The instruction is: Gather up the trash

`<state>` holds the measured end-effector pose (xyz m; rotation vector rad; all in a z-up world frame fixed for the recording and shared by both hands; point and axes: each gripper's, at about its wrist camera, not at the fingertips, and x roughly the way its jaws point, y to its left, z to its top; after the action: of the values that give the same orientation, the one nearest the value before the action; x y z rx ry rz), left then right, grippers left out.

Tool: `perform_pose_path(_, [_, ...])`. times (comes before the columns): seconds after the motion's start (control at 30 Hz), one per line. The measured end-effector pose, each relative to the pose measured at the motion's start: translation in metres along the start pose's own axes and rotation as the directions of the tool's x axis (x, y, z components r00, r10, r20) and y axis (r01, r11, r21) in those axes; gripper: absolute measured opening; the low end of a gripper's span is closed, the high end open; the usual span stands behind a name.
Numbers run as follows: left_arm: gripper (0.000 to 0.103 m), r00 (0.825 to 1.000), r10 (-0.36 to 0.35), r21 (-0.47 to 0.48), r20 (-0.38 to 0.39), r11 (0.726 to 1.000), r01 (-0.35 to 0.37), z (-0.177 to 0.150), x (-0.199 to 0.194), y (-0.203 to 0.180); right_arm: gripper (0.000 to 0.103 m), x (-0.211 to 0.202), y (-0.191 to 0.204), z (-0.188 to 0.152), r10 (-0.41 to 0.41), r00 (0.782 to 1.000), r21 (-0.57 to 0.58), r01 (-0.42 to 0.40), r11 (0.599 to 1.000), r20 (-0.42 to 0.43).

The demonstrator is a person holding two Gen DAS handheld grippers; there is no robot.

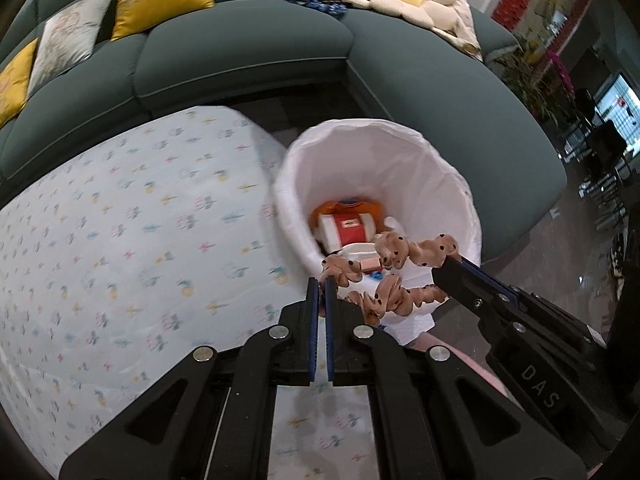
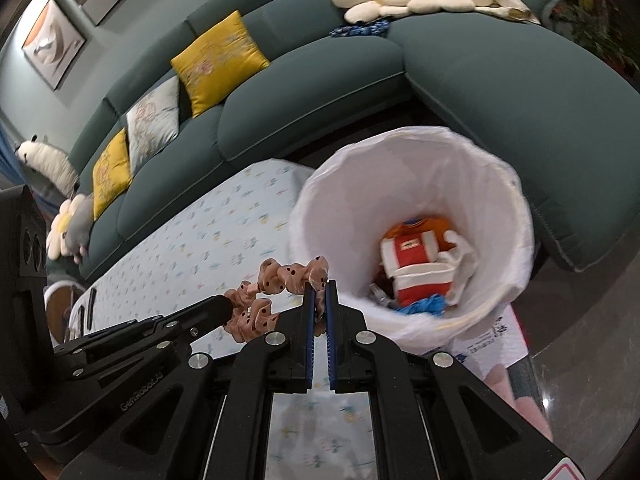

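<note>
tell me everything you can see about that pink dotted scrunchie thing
The scrunchie is a ruffled loop of peach-pink, satin-looking fabric with small black dots. It is stretched into a long loop in the air, pinched at one end by the left gripper and at the other by the right gripper, both shut on it. It hangs by the near rim of the white-lined trash bin, beside the patterned table. Only the fingers touch it.

Both the left gripper and the right gripper are matte black linkage frames with round silver pivot pins, triangular cut-outs in the arms and ribbed blue pads lining the fingers, one body lettered "DAS", the other faintly embossed.
</note>
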<state>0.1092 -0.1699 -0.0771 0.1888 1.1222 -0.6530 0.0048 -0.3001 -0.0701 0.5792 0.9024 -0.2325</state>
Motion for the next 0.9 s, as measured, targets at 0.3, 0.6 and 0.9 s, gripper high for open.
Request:
perform_pose_path(0.3, [0.004,1.0,0.002,0.024,-0.015,1.0,-0.002,0.027,0.026,-0.03,0.005,0.007,-0.044,0.03,-0.05,0.999,0.057,0.048,0.997,0.022])
perform_pose_path(0.6, [0.042,0.998,0.061,-0.008,-0.009,0.998,-0.061,0.044,0.042,-0.026,0.045,0.025,-0.041,0.058,-0.08,0.996,0.009,0.08,0.997,0.036])
perform_pose_path(0.9, [0.045,0.997,0.075,-0.023,-0.02,0.997,-0.076,0.042,0.048,-0.011,0.05,0.033,-0.044,0.056,-0.116,0.993,0.013,0.116,0.993,0.004])
